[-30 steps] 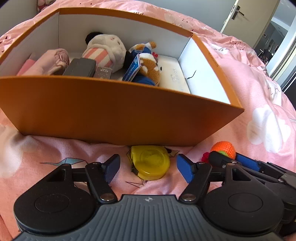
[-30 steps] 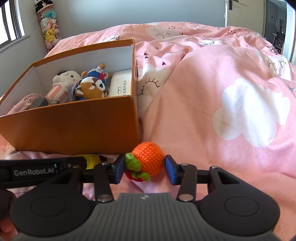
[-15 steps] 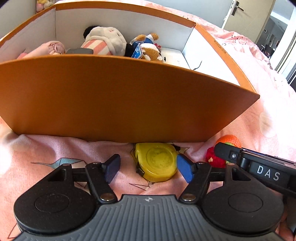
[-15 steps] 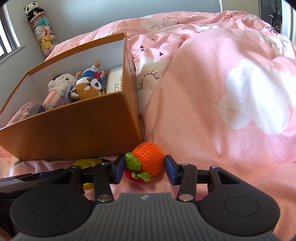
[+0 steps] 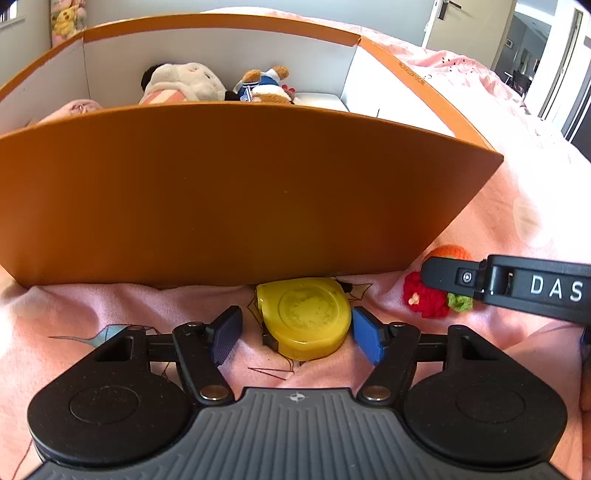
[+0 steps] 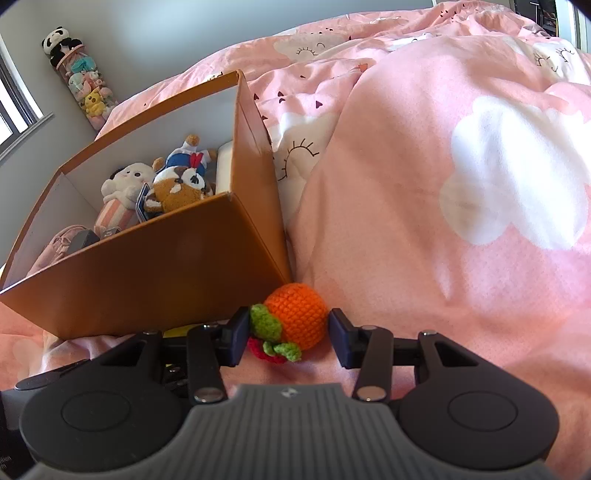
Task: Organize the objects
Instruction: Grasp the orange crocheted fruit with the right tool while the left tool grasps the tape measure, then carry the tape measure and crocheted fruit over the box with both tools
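Left wrist: left gripper (image 5: 296, 334) spread wide, yellow tape measure (image 5: 304, 317) between its fingers on the pink bedding (image 5: 110, 310), orange box (image 5: 236, 192) just ahead. Right wrist: right gripper (image 6: 288, 338) open around the crocheted orange (image 6: 295, 319), fingers close beside it, box corner ahead-left, bedding (image 6: 461, 221) ahead.

A pink duvet (image 6: 424, 229) printed with white clouds, sleepy eyes and small dark triangles covers the bed, rumpled into soft folds toward the far side. In the far left corner of the room a tall clear tube of small plush toys (image 6: 79, 79) stands against the grey wall (image 6: 155, 40), topped by a panda figure. A window frame (image 6: 14, 107) shows at the far left edge. In the left wrist view, a beige door (image 5: 469, 26) with a dark lever handle stands at the far right, and beyond it an open doorway (image 5: 532, 55) leads to a darker room.
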`<state>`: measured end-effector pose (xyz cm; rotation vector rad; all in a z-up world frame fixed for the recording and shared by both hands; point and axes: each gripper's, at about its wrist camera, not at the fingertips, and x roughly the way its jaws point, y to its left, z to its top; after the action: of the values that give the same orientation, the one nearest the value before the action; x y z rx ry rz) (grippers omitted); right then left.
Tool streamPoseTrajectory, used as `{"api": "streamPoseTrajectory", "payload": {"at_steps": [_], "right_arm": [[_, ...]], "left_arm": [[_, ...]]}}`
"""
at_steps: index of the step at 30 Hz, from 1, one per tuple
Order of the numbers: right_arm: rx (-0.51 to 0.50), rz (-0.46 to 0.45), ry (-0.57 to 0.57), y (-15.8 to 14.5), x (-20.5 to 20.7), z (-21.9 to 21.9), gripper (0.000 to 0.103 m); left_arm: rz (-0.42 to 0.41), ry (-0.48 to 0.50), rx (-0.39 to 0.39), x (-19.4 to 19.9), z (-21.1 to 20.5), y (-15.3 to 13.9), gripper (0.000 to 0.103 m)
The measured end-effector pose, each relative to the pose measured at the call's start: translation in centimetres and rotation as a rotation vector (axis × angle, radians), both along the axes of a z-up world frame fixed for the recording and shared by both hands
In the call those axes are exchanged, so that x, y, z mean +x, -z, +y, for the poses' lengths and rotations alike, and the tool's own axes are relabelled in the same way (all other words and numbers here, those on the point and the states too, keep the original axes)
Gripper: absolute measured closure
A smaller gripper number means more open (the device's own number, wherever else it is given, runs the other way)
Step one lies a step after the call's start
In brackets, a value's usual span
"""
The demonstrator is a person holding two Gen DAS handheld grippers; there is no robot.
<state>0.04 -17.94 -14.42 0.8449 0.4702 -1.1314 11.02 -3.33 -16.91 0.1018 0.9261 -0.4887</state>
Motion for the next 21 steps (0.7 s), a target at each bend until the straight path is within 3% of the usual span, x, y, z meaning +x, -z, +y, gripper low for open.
{"api": "streamPoseTrajectory", "payload": {"at_steps": [2, 4, 13, 21], "right_arm": [[0.000, 0.007, -0.003, 0.0, 0.2, 0.0, 0.055], [0.001, 0.010, -0.003, 0.1, 0.2, -0.1, 0.055], [0.003, 0.011, -0.003, 0.1, 0.1, -0.1, 0.055], [-0.026, 0.005, 0.010, -0.8, -0.2, 0.9, 0.055]], "left_arm": [[0.006, 0.001, -0.008, 0.0, 0.0, 0.2, 0.028], [0.016, 0.006, -0.025, 0.2, -0.1, 0.1, 0.038], [-0.004, 0.006, -0.046, -0.4, 0.7, -1.2, 0.039], [0.018, -0.004, -0.114, -1.2, 2.3, -3.2, 0.039]]}}
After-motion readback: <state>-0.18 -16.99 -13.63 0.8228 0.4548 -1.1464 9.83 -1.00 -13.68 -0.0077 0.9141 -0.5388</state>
